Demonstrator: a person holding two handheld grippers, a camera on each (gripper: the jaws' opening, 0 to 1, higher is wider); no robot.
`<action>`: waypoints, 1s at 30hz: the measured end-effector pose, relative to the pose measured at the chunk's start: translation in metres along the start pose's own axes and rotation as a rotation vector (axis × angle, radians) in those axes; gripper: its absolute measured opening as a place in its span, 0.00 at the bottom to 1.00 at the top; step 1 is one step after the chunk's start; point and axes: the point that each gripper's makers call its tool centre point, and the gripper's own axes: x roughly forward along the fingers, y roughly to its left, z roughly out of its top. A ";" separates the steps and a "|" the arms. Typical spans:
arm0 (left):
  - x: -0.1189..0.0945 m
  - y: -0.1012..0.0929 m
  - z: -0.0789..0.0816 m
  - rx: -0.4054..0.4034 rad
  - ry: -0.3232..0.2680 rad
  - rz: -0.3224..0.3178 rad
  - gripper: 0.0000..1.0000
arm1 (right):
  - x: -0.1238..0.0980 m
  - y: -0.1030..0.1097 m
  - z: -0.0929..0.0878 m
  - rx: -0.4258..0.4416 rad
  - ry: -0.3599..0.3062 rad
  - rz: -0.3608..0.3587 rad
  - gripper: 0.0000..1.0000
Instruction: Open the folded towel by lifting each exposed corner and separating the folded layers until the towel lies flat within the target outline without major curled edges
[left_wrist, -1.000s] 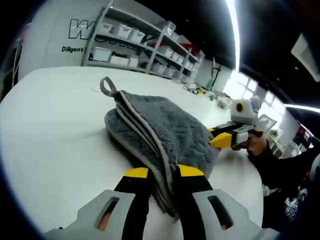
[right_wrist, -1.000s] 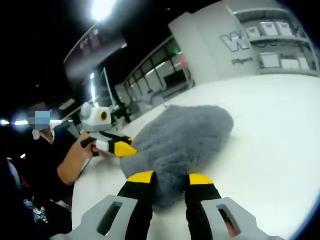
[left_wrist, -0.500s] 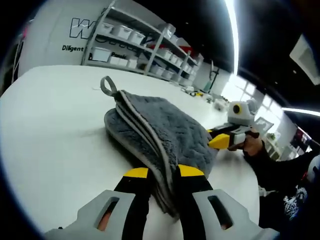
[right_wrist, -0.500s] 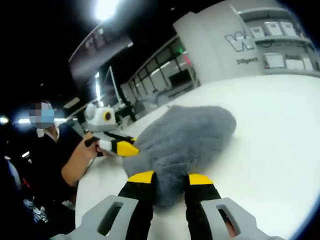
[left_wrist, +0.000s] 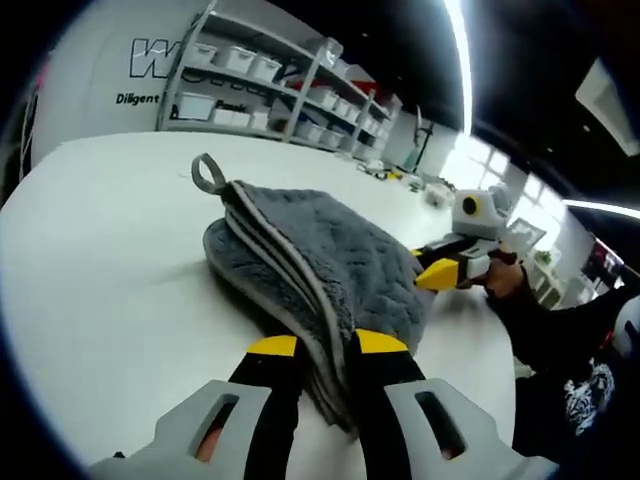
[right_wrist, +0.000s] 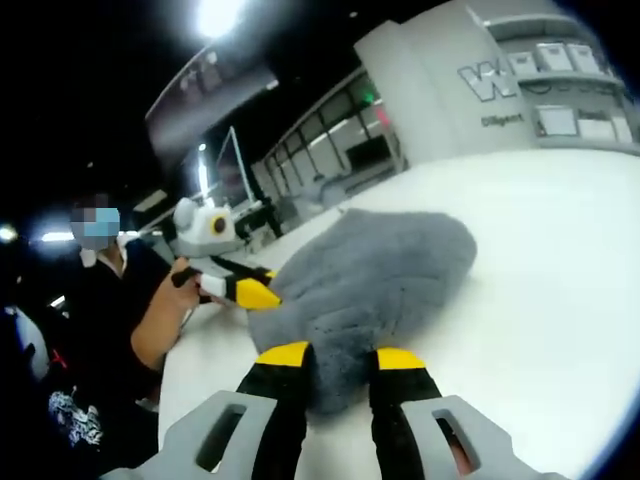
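Note:
A folded grey towel (left_wrist: 320, 250) with pale trim lies on the white table (left_wrist: 110, 260). Its hanging loop (left_wrist: 207, 175) sticks out at the far corner. My left gripper (left_wrist: 325, 350) is shut on the stacked layers of the near edge, which run up between its yellow-tipped jaws. In the left gripper view, my right gripper (left_wrist: 440, 273) touches the towel's right corner, held by a hand. In the right gripper view the fluffy towel (right_wrist: 375, 275) fills the middle, and my right gripper (right_wrist: 340, 362) is shut on its near corner. The left gripper (right_wrist: 245, 290) meets the towel's left edge there.
Shelving with white bins (left_wrist: 260, 75) stands along the wall behind the table. A person in dark clothes (right_wrist: 90, 330) stands at the table's edge, holding both grippers. Bare table top (right_wrist: 560, 300) stretches out beyond the towel.
Both views have drifted slightly with the hands. The towel keeps its folded shape and both grippers keep their hold on it.

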 end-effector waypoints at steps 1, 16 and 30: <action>0.000 0.001 0.000 -0.001 0.000 -0.002 0.17 | 0.000 0.000 0.000 0.002 0.000 0.001 0.18; -0.009 0.022 0.020 0.137 -0.123 0.075 0.51 | 0.000 0.002 0.000 -0.057 -0.010 0.012 0.20; -0.049 0.044 0.084 0.203 -0.482 0.226 1.00 | -0.007 0.003 0.021 -0.262 -0.110 -0.007 0.73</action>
